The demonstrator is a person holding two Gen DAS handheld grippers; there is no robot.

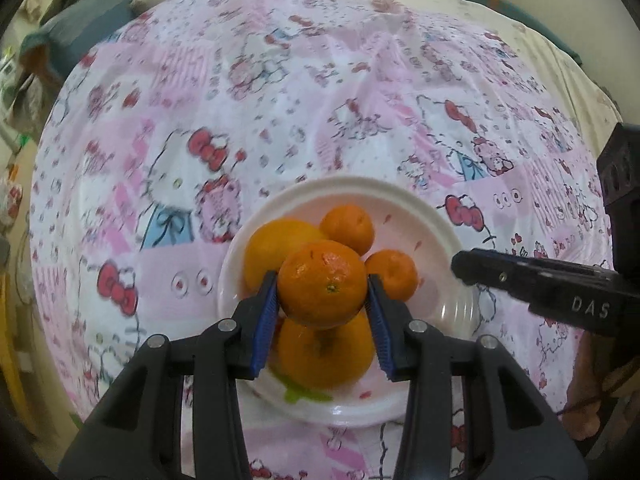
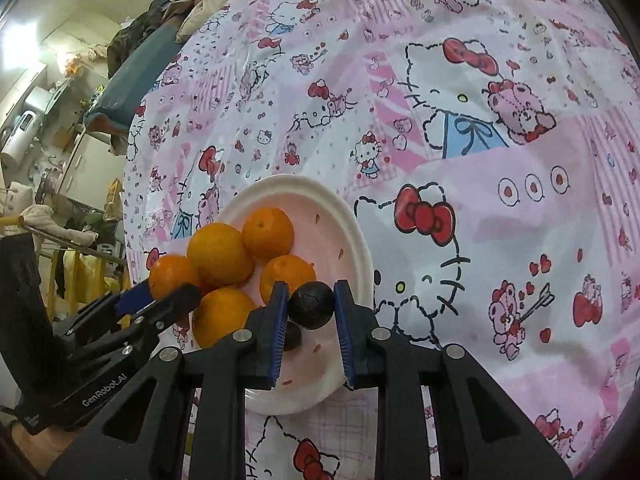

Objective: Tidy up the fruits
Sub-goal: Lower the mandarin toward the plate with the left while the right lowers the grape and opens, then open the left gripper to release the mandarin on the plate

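Note:
A white plate [image 1: 448,232] on the Hello Kitty cloth holds several oranges. My left gripper [image 1: 322,285] is shut on a small orange [image 1: 322,280] and holds it above the plate, over a larger orange [image 1: 326,356]. In the right wrist view the plate [image 2: 352,232] shows with several oranges [image 2: 220,254]. My right gripper [image 2: 311,304] is shut on a dark round fruit [image 2: 311,305] just above the plate's right side. A second dark fruit [image 2: 292,336] lies below it. The left gripper [image 2: 160,300] shows at the plate's left with its orange [image 2: 172,276].
The pink and white cloth [image 1: 280,100] covers the whole surface around the plate. The right gripper's finger [image 1: 540,280] reaches in from the right in the left wrist view. Clothes and room clutter [image 2: 60,120] lie beyond the cloth's left edge.

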